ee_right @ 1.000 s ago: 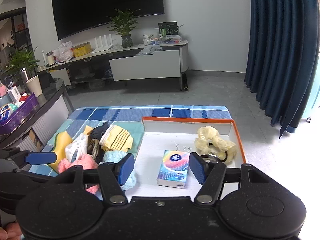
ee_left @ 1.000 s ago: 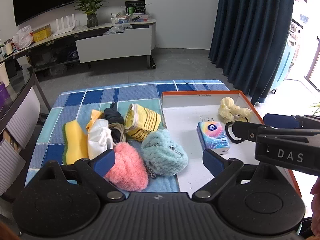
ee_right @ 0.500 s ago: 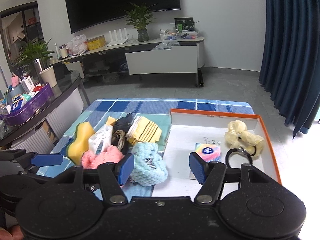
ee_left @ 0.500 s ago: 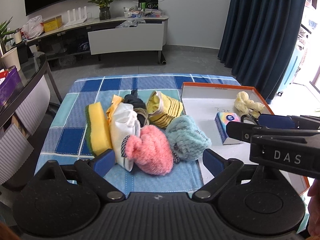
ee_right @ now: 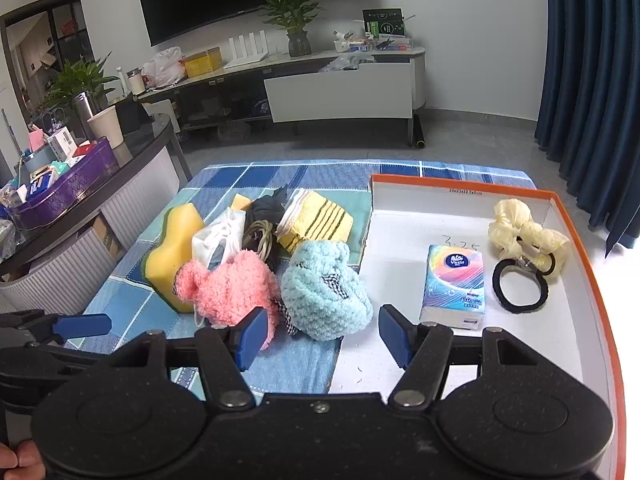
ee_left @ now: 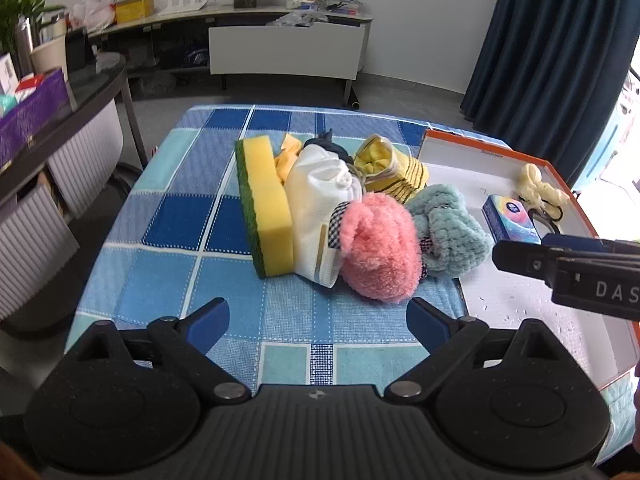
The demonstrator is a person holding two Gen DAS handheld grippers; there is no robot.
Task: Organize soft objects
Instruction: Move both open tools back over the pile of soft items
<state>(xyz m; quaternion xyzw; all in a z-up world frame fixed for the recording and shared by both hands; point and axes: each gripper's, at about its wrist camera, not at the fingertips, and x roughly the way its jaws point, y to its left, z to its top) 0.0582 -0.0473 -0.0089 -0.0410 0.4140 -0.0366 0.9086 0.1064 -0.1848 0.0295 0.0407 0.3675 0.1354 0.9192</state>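
Observation:
A heap of soft things lies on the blue checked cloth: a yellow sponge [ee_left: 268, 204], a white cloth bag [ee_left: 320, 204], a pink fluffy piece [ee_left: 380, 248] [ee_right: 232, 284], a teal fluffy piece [ee_left: 448, 228] [ee_right: 324, 296], a yellow striped cloth [ee_right: 316, 220] and a dark bundle [ee_right: 268, 208]. My left gripper [ee_left: 320, 320] hangs open, low over the cloth just in front of the pink piece. My right gripper [ee_right: 322, 336] is open too, right before the teal piece. The orange-rimmed white box [ee_right: 576, 344] holds a tissue pack [ee_right: 454, 284], a pale yellow scrunchie [ee_right: 520, 228] and a black hair tie [ee_right: 520, 286].
A dark glass side table [ee_right: 120, 168] with a purple tray [ee_right: 60, 196] stands to the left. A TV console [ee_right: 340, 88] lines the far wall, and dark blue curtains [ee_right: 592, 80] hang at the right. The cloth in front of the heap is bare.
Both grippers have come down and closer to the heap. The left view has swung leftward, so the heap now sits ahead of it. Both pairs of jaws stayed open.

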